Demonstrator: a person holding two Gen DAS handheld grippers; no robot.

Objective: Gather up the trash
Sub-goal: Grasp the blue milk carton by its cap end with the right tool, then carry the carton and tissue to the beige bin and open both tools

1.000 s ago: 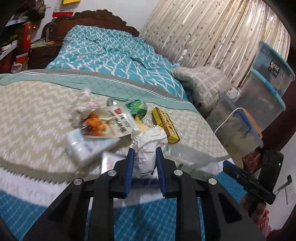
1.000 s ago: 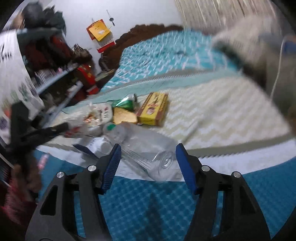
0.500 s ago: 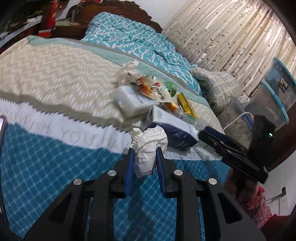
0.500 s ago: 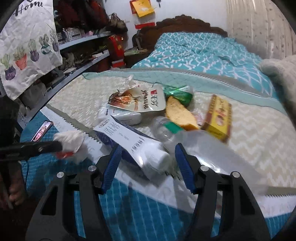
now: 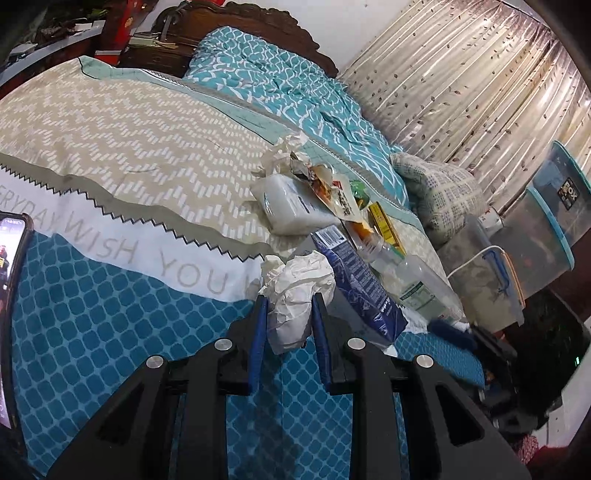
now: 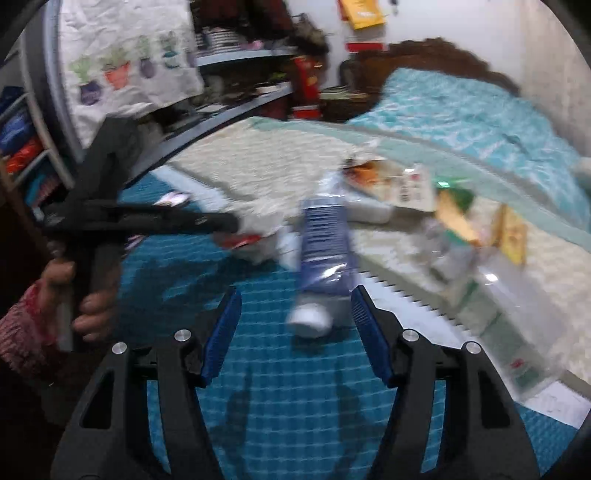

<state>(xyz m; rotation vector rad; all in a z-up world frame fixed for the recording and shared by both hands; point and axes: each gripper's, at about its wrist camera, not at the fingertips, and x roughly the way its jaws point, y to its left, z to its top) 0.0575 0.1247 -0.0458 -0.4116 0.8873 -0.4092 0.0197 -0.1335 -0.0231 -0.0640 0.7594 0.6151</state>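
Note:
My left gripper (image 5: 290, 314) is shut on a crumpled white paper ball (image 5: 295, 291) and holds it above the blue part of the bedspread. My right gripper (image 6: 295, 314) is open, its jaws on either side of a blue-and-white tube (image 6: 325, 258) lying on the bed; that view is blurred. The tube also shows in the left wrist view (image 5: 354, 280). Behind it lies a trash pile: a white packet (image 5: 291, 206), a snack wrapper (image 5: 332, 192), a yellow box (image 5: 384, 221) and a clear plastic bottle (image 5: 413, 280).
A phone (image 5: 11, 258) lies at the bed's left edge. A pillow (image 5: 439, 192) and stacked plastic storage boxes (image 5: 543, 236) stand to the right. Shelves (image 6: 229, 74) and a wooden headboard (image 5: 236, 18) are behind the bed.
My left gripper has drawn back left from the pile with the paper ball still in it. My right gripper has swung left and closed in on the tube.

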